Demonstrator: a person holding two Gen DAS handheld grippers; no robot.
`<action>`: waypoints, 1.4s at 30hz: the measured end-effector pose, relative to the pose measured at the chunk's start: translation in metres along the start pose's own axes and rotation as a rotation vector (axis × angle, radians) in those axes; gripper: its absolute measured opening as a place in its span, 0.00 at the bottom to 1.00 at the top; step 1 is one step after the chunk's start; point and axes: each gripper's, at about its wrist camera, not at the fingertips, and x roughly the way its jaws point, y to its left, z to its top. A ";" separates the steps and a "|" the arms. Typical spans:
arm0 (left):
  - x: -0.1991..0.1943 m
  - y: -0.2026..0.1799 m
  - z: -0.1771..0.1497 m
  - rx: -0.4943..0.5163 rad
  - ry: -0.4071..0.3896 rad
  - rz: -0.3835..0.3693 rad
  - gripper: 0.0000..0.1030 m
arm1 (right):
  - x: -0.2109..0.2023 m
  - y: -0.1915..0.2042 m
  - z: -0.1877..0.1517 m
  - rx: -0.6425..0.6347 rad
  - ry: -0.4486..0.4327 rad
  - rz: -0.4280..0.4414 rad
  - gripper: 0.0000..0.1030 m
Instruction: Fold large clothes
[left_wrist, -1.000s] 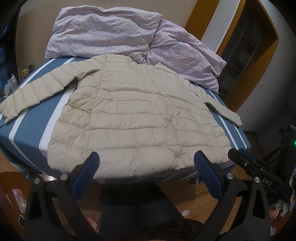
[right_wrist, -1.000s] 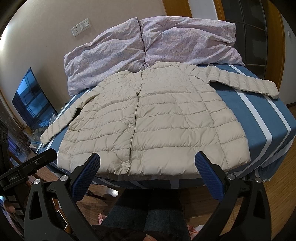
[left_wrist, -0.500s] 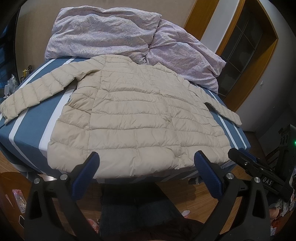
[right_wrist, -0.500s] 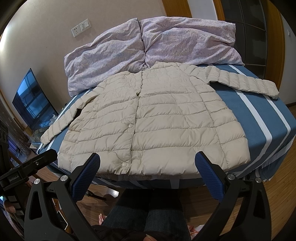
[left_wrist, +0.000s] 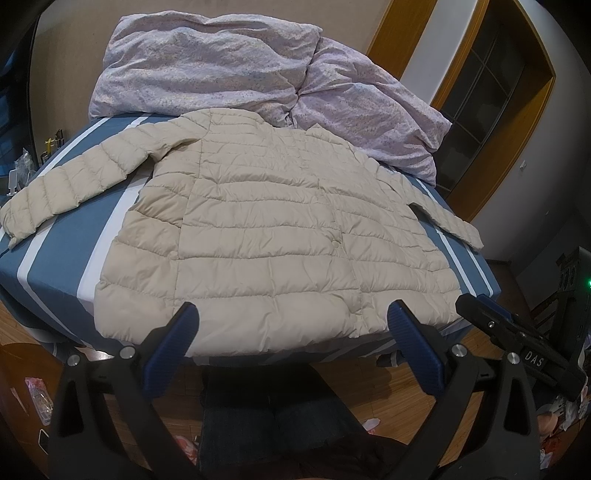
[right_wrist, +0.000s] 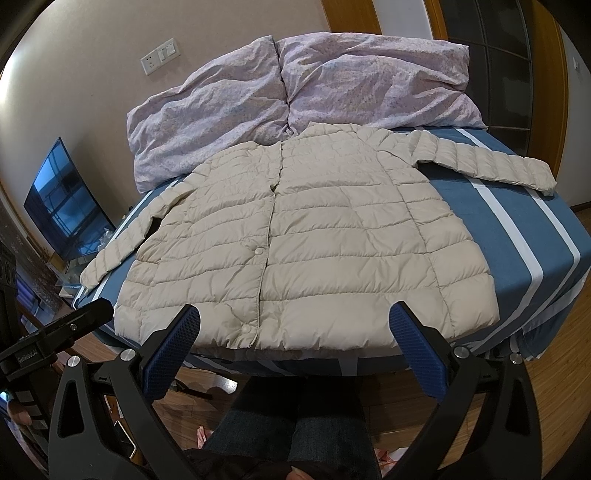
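A bedroom with a plain beige wall (right_wrist: 92, 92) carrying a white socket-and-switch plate (right_wrist: 159, 60). A bed in a blue sheet with white stripes (right_wrist: 517, 229) stands on a wooden plank floor (right_wrist: 554, 387). Two crumpled lilac floral pillows (right_wrist: 295, 85) lie at its head. An orange-brown wooden door frame (left_wrist: 506, 122) stands beside the bed. A dark flat screen (right_wrist: 62, 199) reflects window light.

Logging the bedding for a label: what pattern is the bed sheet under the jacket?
Blue with white stripes; the bed sheet shows best in the right wrist view.
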 end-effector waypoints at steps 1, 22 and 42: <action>0.000 0.000 0.000 0.000 0.000 0.000 0.98 | 0.000 0.000 0.000 0.000 0.000 0.001 0.99; 0.026 -0.001 0.023 0.023 0.005 0.056 0.98 | 0.021 -0.012 0.017 0.009 0.017 -0.066 0.99; 0.142 0.042 0.105 0.062 -0.015 0.338 0.98 | 0.107 -0.173 0.113 0.194 0.037 -0.430 0.99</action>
